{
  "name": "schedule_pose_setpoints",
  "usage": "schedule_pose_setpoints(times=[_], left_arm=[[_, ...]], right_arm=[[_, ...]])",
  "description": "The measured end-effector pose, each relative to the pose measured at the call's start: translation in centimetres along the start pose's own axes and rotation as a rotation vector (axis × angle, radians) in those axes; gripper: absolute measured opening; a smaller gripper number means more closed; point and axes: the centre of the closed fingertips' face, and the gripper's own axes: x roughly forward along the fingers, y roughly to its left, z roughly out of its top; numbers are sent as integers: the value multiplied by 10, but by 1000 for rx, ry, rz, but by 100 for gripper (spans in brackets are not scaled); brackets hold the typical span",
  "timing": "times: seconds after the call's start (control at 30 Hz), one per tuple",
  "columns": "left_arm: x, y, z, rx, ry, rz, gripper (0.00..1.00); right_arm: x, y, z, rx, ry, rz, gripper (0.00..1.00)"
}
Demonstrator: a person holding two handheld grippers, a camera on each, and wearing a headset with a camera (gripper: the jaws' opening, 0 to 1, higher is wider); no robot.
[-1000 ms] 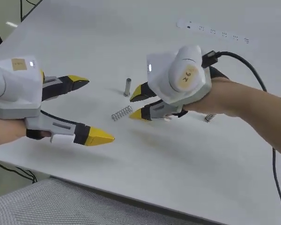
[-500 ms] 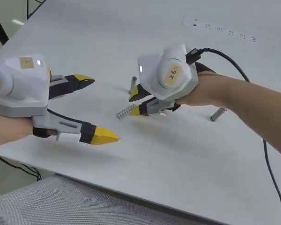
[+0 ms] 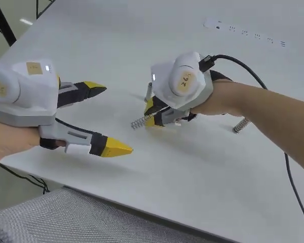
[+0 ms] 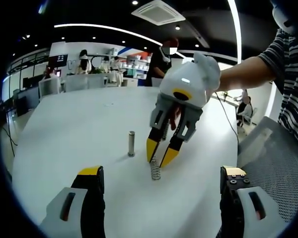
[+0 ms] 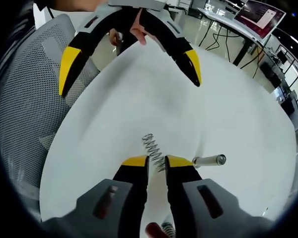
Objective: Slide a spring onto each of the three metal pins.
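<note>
We pick up a spring.
Right gripper pinches spring, left gripper gapes; next, thread onto pin.

Worktop: smooth, matt white. Spring: bright coiled metal wire. Pin: smooth grey metal. Chair: grey woven mesh.

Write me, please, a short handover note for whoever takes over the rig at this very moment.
Left gripper: open, holding nothing, above the table.
Right gripper: jaws narrowed around one end of a spring lying on the table; whether they pinch it cannot be told.
Pin: stands upright beside that spring, bare.
Second spring: loose on the table by the right forearm.
Done: no spring on this pin yet.
Left: lift the spring, slide it on, then the rest.
</note>
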Motion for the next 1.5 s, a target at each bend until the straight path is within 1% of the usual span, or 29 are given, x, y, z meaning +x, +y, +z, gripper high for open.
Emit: schedule_pose_setpoints(times=[0.13,0.23,0.4,0.43,0.47,0.5,0.57,0.77,1.0,1.13,1.33,1.5], left_arm=[[-1,1,-1,-4,0,3,96],[-1,0,-2,-5,2,3,96],[0,-1,-2,-5,4,1,96],[0,-1,-2,-4,4,0,96],[0,-2,-2,-4,6,-1,96],[1,-2,-2,-4,6,-3,96],[1,-3,-1,-2,6,-4,96],[2,-4,0,0,5,-7,96],[0,-6,-2,-1,12,-9,96],[0,-6,-2,-1,16,-12,95],[3,-9,0,7,19,-26,94],[8,-13,3,18,28,-47,92]], right_arm=[[1,2,-2,3,4,6,13],[2,2,-1,19,-6,0,13],[4,5,-2,24,-15,0,13],[6,6,3,20,-36,2,13],[5,8,0,40,-19,12,13],[6,9,1,32,-22,13,13],[7,8,1,23,-18,10,13],[7,6,0,67,-27,-9,13],[7,6,-1,76,-33,-35,13],[3,7,0,82,-42,-38,13],[-7,10,1,98,-64,-53,13],[-18,13,-2,119,-75,-78,13]])
